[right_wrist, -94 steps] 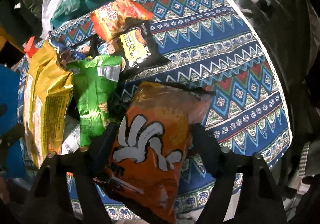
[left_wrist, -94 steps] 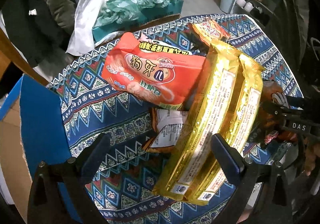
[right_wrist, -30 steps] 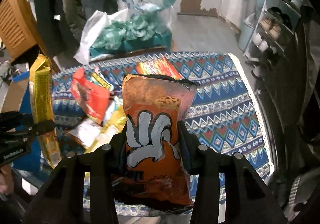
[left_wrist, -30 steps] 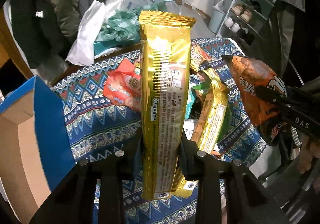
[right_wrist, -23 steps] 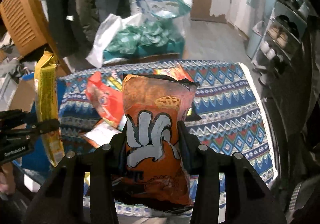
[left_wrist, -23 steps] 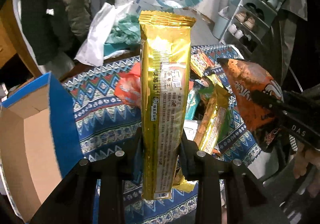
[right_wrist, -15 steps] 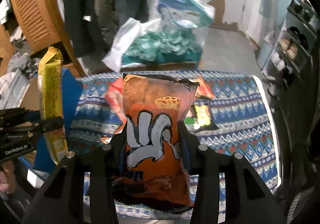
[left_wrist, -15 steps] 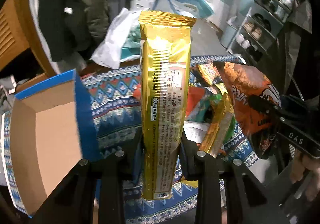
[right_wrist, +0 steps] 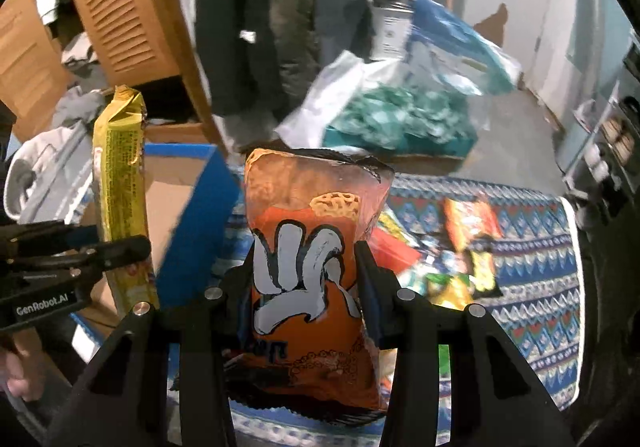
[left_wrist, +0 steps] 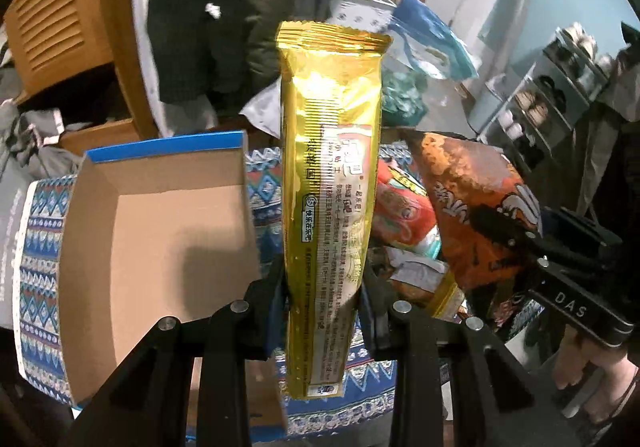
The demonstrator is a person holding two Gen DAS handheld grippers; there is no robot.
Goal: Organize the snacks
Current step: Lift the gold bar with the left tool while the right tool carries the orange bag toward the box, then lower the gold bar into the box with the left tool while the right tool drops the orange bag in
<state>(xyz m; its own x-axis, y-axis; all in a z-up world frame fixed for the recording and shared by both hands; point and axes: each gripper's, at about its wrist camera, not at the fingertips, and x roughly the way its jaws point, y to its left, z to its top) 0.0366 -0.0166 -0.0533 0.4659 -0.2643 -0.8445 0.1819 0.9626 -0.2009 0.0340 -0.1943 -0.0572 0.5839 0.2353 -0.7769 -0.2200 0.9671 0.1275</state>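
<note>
My left gripper is shut on a long gold foil snack pack and holds it upright in the air, just right of an open cardboard box with blue outer walls. My right gripper is shut on an orange chip bag with a white hand print, also held up above the table. The gold pack and the left gripper show at the left of the right wrist view. The orange bag shows at the right of the left wrist view.
Several snack packs lie in a pile on the patterned blue tablecloth. Behind the table are plastic bags, hanging coats, a wooden chair and a shoe rack.
Both grippers have lifted their packs off the table and swung left toward the box. The box now fills the left of the left wrist view.
</note>
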